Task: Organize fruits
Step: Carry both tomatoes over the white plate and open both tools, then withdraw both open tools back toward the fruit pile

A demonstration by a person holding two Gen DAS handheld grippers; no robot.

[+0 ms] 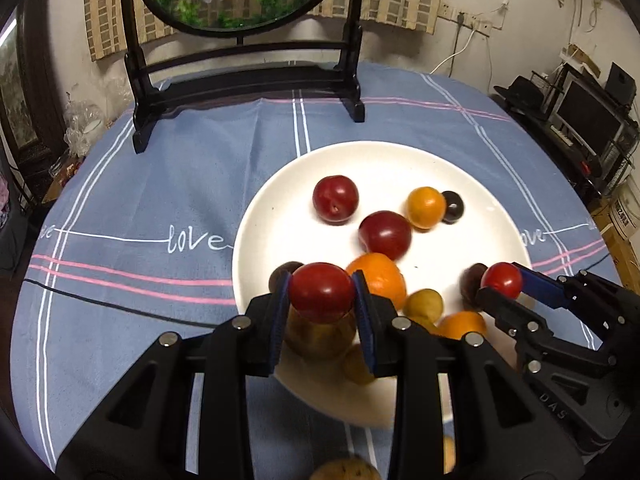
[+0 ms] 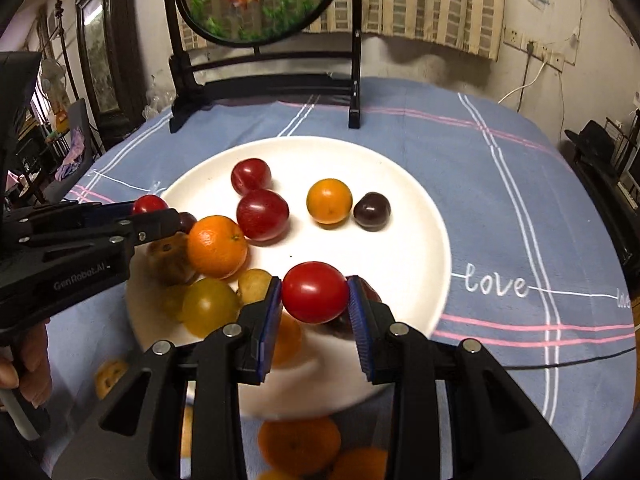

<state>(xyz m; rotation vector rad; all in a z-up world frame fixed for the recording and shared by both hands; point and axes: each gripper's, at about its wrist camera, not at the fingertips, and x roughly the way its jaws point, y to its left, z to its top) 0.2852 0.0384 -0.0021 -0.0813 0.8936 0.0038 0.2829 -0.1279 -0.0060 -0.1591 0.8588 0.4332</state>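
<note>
Left tomato [image 1: 322, 298]: clamped in left gripper [image 1: 322, 300], above white plate [image 1: 280, 208] near edge.
Right tomato [image 2: 315, 293]: pinched by right gripper [image 2: 315, 296], over plate.
Plate: holds plums, oranges, yellow fruits.
Underneath: blue tablecloth [image 1: 160, 184].

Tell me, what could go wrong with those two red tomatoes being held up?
1. Each hand-held gripper, left and right, pinches a smooth red tomato; one could slip or get squashed.
2. The white plate is crowded near its front, so a dropped tomato may bump the orange or roll off.
</note>
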